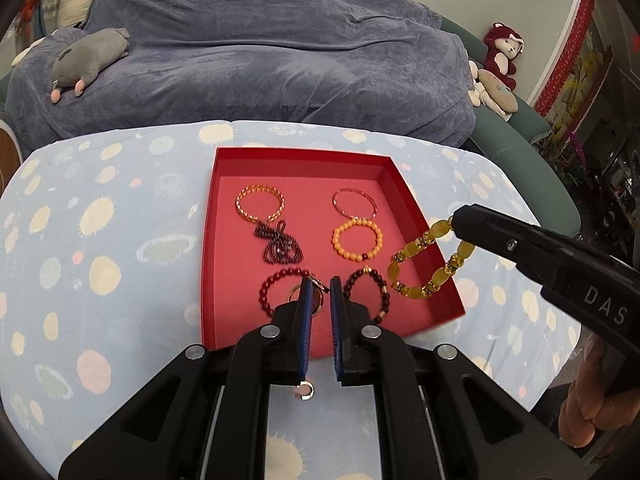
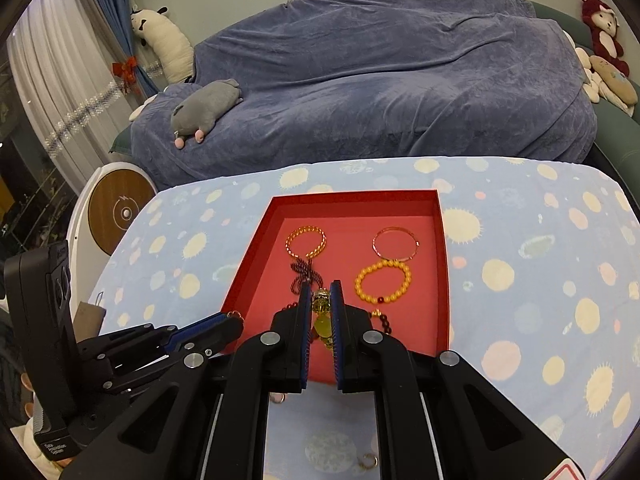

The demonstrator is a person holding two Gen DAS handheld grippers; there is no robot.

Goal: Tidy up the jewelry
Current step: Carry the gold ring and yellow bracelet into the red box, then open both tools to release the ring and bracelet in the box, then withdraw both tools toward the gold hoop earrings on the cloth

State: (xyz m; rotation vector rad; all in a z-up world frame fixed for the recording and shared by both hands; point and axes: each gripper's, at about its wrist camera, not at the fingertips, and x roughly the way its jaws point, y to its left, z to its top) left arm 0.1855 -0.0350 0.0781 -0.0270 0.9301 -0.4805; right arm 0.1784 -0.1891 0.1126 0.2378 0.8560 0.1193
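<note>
A red tray (image 1: 296, 156) (image 2: 438, 216) lies on the dotted blue cloth and holds several bracelets: an amber one (image 1: 260, 203), a thin pink bangle (image 1: 354, 202), an orange bead one (image 1: 357, 239), a dark tangled strand (image 1: 279, 243), a dark red one (image 1: 276, 285) and a dark brown one (image 1: 370, 292). My right gripper (image 1: 454, 222) (image 2: 321, 292) is shut on a yellow bead bracelet (image 1: 430, 264) (image 2: 323, 322) that hangs over the tray's right rim. My left gripper (image 1: 320, 284) is empty, jaws slightly apart, above the tray's near edge.
Small gold rings lie on the cloth before the tray (image 1: 305, 390) (image 2: 370, 462). A blue-covered sofa (image 1: 260, 48) with plush toys (image 1: 90, 60) (image 1: 502, 52) stands behind the table. A white round stand (image 2: 120, 208) is at the left.
</note>
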